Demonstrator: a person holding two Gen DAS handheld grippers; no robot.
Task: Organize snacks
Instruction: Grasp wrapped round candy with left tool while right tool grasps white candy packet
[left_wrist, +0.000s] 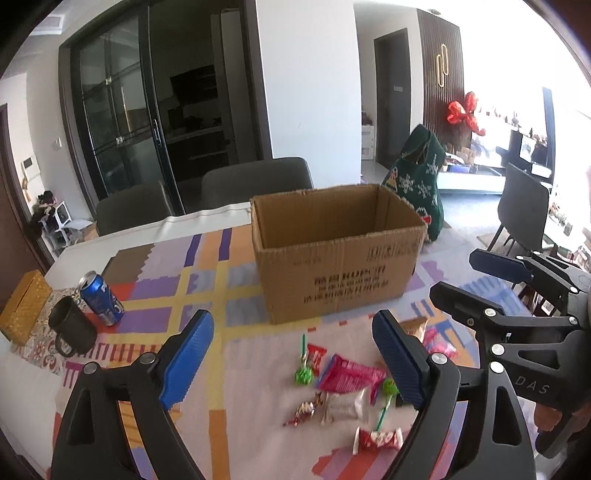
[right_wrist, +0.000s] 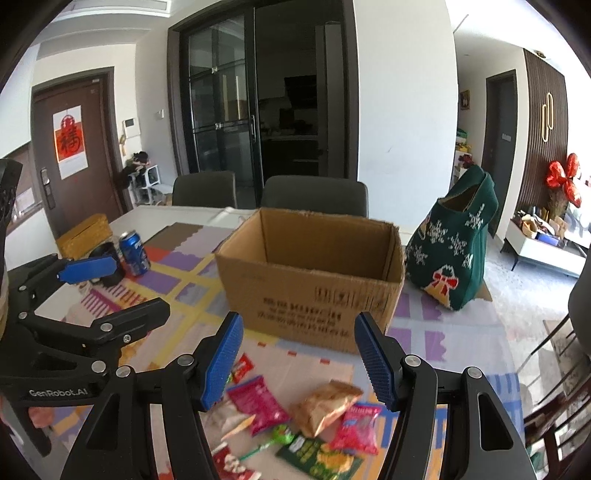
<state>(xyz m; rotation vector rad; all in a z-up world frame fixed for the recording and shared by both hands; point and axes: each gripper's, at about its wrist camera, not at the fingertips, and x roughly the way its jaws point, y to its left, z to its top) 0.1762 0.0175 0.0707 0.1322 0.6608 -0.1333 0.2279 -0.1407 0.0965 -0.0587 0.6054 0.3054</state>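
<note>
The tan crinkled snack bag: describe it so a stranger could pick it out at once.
Start at the open cardboard box on the patterned tablecloth; the snack pile lies on the near side of it. The tan crinkled bag sits mid-pile, between two pink packets. It is the only beige-brown wrapper there, puffed and wrinkled.

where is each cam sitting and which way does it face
Left wrist: on the left gripper, facing along its open blue fingers, down over the snacks toward the box; the right gripper shows at right.
Right wrist: on the right gripper, fingers open, facing the same way from further right; the left gripper shows at left.
Shared: box, snacks, can, stocking, chairs and glass door.
</note>
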